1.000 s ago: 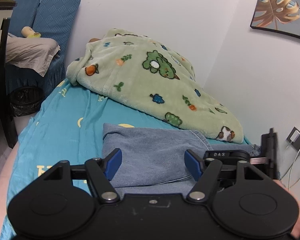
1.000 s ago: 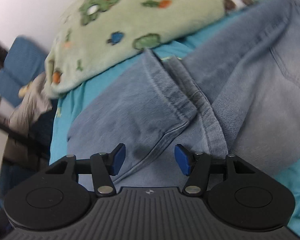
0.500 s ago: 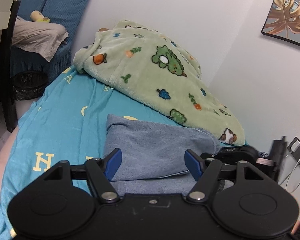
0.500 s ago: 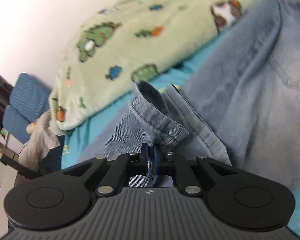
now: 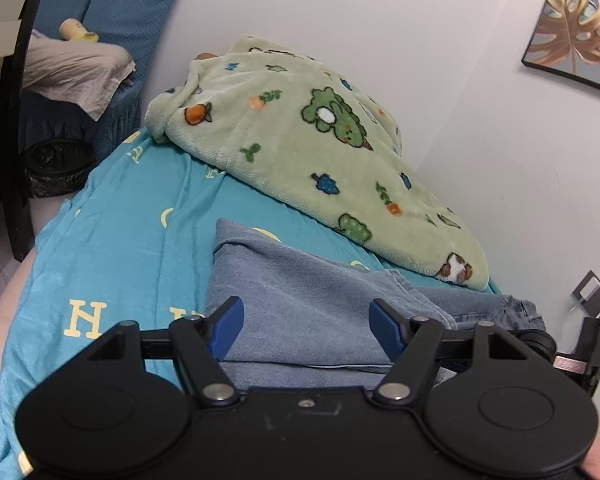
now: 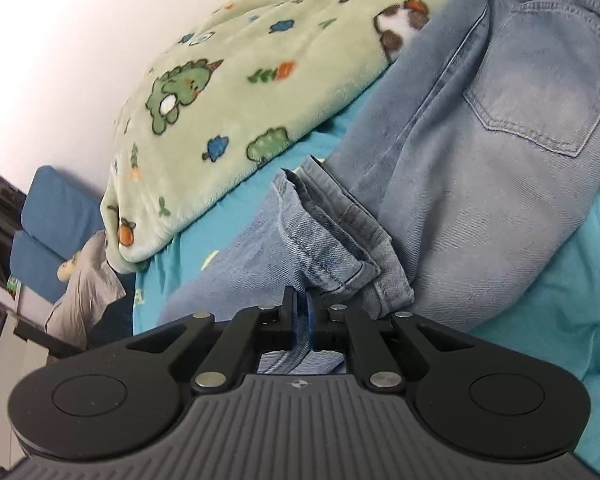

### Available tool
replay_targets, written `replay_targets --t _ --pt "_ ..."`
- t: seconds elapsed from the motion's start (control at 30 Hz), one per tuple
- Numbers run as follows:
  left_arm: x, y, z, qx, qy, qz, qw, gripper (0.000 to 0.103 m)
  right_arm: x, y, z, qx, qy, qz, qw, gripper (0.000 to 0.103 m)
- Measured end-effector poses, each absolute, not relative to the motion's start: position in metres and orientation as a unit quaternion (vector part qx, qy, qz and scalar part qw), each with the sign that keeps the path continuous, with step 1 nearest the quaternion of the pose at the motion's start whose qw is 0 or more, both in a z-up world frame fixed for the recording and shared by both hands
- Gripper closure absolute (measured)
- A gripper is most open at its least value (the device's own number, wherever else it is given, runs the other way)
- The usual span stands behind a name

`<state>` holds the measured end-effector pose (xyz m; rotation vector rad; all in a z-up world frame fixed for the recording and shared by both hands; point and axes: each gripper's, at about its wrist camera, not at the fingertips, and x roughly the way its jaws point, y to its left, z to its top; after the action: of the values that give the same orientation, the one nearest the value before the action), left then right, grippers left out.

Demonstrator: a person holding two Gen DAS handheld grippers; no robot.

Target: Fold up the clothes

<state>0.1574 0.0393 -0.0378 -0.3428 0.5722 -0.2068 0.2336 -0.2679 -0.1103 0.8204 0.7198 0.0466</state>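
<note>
The left gripper (image 5: pixel 306 326) is held with fingers apart above the folded jeans (image 5: pixel 300 300) on the turquoise bed sheet (image 5: pixel 112 240), while the right gripper (image 6: pixel 303 312) is clamped on the jeans' bunched hem (image 6: pixel 332 256), beside a green blanket (image 6: pixel 236 92).

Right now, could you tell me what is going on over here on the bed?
A person is folding a pair of blue jeans on the turquoise bedsheet, a gripper in each hand. The right gripper is shut on the hem of a folded-over leg. The left gripper hangs open above the folded denim, gripping nothing. A green cartoon blanket lies heaped by the wall.
</note>
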Motion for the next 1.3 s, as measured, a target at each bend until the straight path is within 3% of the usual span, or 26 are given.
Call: replay_targets --t 0.13,0.27,0.53,0.67,0.83,0.97,1.2,1.3 --pt "0.159 0.031 -0.042 -0.151 0.282 -0.101 0.942 0.037 0.235 -0.271 -0.106 0.358 0.366 0.038 0.858 0.087" --pt "0.162 0.024 -0.048 -0.141 0.289 -0.104 0.941 0.037 0.218 -0.273 -0.082 0.286 0.362 0.058 0.885 0.058" --pt "0.159 0.007 -0.055 -0.128 0.293 -0.111 0.941 0.037 0.179 -0.345 -0.047 0.203 0.304 0.025 0.931 0.058" --pt "0.156 0.000 -0.056 -0.120 0.293 -0.113 0.942 0.037 0.175 -0.413 -0.066 0.238 0.255 -0.042 0.936 0.048" --pt "0.155 -0.004 -0.056 -0.110 0.292 -0.109 0.944 0.037 0.186 -0.486 -0.106 0.319 0.248 -0.127 0.906 0.044" --pt "0.153 -0.005 -0.057 -0.109 0.292 -0.107 0.944 0.037 0.191 -0.526 -0.131 0.385 0.230 -0.158 0.879 0.028" --pt "0.163 -0.010 -0.065 -0.118 0.302 -0.099 0.941 0.036 0.198 -0.576 -0.177 0.515 0.178 -0.189 0.817 0.022" --pt "0.168 -0.013 -0.071 -0.114 0.312 -0.093 0.938 0.036 0.207 -0.580 -0.182 0.514 0.170 -0.178 0.822 0.022"
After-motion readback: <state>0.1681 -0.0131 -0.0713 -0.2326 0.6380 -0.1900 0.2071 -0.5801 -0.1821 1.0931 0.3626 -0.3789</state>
